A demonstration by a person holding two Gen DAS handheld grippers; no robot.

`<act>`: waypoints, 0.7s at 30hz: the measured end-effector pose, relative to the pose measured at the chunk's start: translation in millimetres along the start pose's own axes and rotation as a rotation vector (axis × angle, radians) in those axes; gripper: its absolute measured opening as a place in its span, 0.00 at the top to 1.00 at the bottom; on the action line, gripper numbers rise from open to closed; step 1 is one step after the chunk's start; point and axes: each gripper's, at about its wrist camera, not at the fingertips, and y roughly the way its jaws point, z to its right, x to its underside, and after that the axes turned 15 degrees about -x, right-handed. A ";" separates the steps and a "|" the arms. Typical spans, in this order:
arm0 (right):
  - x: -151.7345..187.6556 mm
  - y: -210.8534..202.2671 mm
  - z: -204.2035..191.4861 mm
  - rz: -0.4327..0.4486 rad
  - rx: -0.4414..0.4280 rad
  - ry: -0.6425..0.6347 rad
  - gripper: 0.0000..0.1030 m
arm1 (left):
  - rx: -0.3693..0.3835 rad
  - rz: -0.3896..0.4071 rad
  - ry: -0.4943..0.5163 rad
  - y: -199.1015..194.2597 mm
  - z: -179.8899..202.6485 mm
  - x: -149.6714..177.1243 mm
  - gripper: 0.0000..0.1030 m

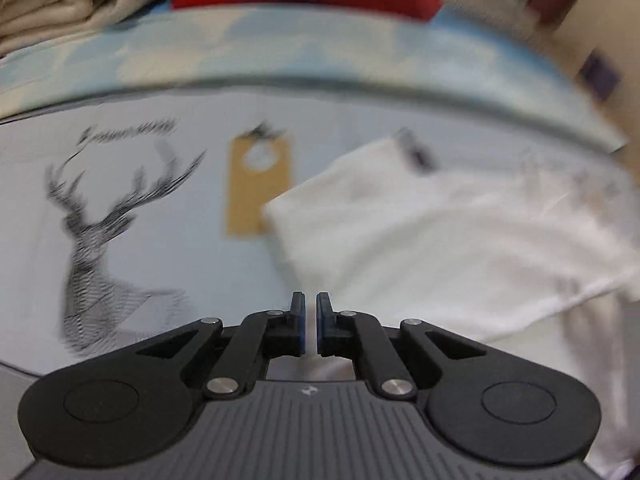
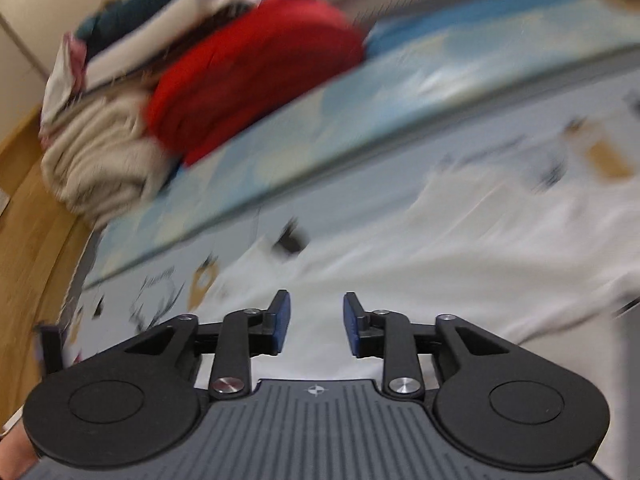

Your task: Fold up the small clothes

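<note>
White cotton garment [image 1: 460,248]: small, lying on a pale printed sheet [image 1: 168,248] that carries a line-drawn stag [image 1: 100,248] and a brown card tag motif [image 1: 258,188]. One corner of the garment appears turned over onto itself, with a small dark label [image 1: 418,156] near that edge. Motion blur leaves the outline of the fold unclear.

Left gripper [image 1: 310,320]: fingers almost together, a thin slit between the blue pads, nothing held. It hovers above the sheet just beside the garment's near-left edge.

Right gripper [image 2: 314,322]: fingers apart, no cloth between them. White fabric [image 2: 460,264] fills the ground ahead of it.

Background: stack of folded clothes at the far side, with a red item [image 2: 256,68] and a cream knit [image 2: 96,168]; a blue patterned strip [image 1: 280,48] runs between the stack and the sheet. Wooden floor [image 2: 32,216] at the left of the right wrist view.

Step in hand, as judged: both grippers free, between folds. To do the next one well, open the left fingers before descending, pinch two corners of a single edge, catch only the layers meant to move, lift low, carry the edge across evenly, and lay it square so that no crease gets trapped beneath.
</note>
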 end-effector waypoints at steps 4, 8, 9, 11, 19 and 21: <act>-18.4 -54.9 42.2 0.104 0.098 -0.009 0.63 | 0.014 -0.032 0.137 19.3 27.6 15.7 0.94; -22.6 -104.0 93.2 0.188 0.212 0.018 0.63 | -0.122 -0.129 0.242 34.7 41.2 23.8 0.97; -22.1 -114.2 103.9 0.203 0.239 0.021 0.63 | -0.124 -0.116 0.207 29.9 39.7 18.3 0.96; -23.2 -134.2 125.0 0.229 0.297 0.036 0.63 | -0.081 -0.043 0.148 19.6 40.5 15.0 0.94; -25.6 -193.3 193.0 0.373 0.355 0.234 0.60 | -0.145 -0.071 0.042 11.5 35.2 12.5 0.94; -25.1 -210.5 208.9 0.413 0.352 0.265 0.60 | -0.142 -0.033 0.009 -17.2 35.4 8.2 0.93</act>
